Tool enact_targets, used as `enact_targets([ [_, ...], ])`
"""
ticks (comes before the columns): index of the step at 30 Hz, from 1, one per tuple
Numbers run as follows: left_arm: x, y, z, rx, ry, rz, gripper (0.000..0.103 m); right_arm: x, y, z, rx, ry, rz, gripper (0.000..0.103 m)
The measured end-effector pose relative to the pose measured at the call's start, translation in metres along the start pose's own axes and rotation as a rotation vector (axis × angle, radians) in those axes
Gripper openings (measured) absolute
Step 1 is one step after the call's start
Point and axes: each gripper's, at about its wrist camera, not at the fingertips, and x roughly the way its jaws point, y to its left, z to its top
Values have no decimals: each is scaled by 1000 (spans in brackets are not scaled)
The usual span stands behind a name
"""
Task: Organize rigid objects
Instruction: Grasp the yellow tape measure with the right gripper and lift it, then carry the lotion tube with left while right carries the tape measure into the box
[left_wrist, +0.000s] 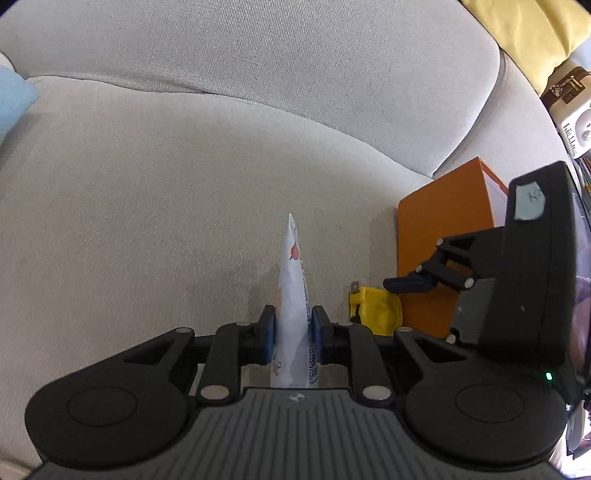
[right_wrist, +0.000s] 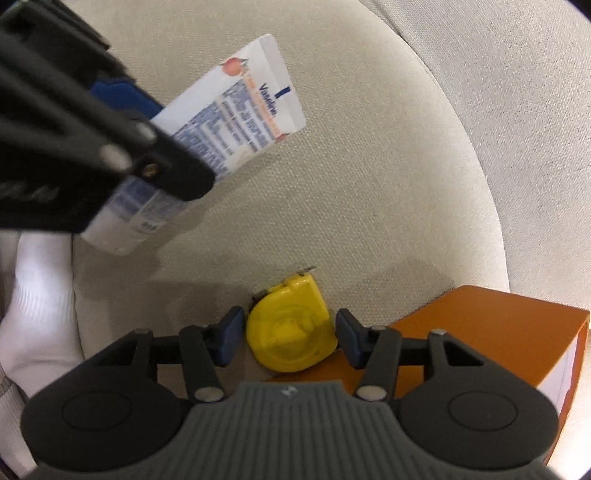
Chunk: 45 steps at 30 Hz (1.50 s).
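Observation:
My left gripper (left_wrist: 292, 332) is shut on a white Vaseline tube (left_wrist: 293, 295) and holds it above the beige sofa seat (left_wrist: 166, 203). The tube also shows in the right wrist view (right_wrist: 229, 122), clamped at upper left and pointing away. My right gripper (right_wrist: 288, 338) is open, with its blue pads either side of a yellow tape measure (right_wrist: 291, 332) that lies on the seat; a small gap shows at each pad. In the left wrist view the tape measure (left_wrist: 375, 310) sits right of the tube, with the right gripper's fingers (left_wrist: 406, 284) over it.
An orange box (right_wrist: 491, 332) stands on the seat just right of the tape measure, also seen in the left wrist view (left_wrist: 439, 236). A yellow cushion (left_wrist: 528, 33) lies at the top right, a light blue cloth (left_wrist: 14, 99) at the left edge. White fabric (right_wrist: 40, 314) lies at the seat's left edge.

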Motion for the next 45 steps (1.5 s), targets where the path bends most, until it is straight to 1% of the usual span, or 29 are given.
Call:
enact_targets([
  [2,2,-5,-1,-2,-8,1,22,-3,-1,-2,10,-11,-2,55],
  [6,-11,-9,-1,-1,-41,7,22,-18,5,-7,42,-65,13,55],
  [12,-42,-24,-4,29,-101,6,22,-65,12,-19,97,-187,45,54],
  [15,-54,-36,-3,44,-127,-13,22,-93,10,-32,140,-253,64,54],
  [17,-63,-45,-4,56,-141,-32,22,-111,8,-42,165,-289,72,54],
  [22,-79,-74,-4,104,-167,-81,22,-151,2,-77,219,-357,57,54],
  [23,-82,-79,-5,112,-167,-97,22,-161,6,-82,232,-365,55,54],
  [26,-91,-97,-4,148,-170,-147,22,-178,-2,-109,278,-380,44,54],
  [27,-92,-105,-3,163,-173,-160,22,-185,9,-123,293,-380,32,54],
  [28,-94,-113,-4,179,-176,-173,22,-189,5,-133,306,-379,16,54],
  [30,-95,-127,-3,209,-175,-199,22,-187,-12,-167,341,-368,-21,54],
  [35,-82,-169,0,303,-144,-249,22,-189,-41,-230,440,-325,-96,54],
  [39,-52,-205,4,377,-93,-254,22,-176,-58,-271,498,-289,-105,54],
  [40,-44,-212,4,390,-79,-250,22,-169,-67,-278,505,-284,-100,54],
  [42,-23,-224,6,408,-45,-230,22,-158,-66,-289,511,-283,-85,54],
  [43,-11,-229,7,417,-29,-217,22,-149,-61,-274,509,-283,-81,54],
  [45,8,-234,10,421,2,-183,22,-133,-62,-268,492,-289,-76,54],
])
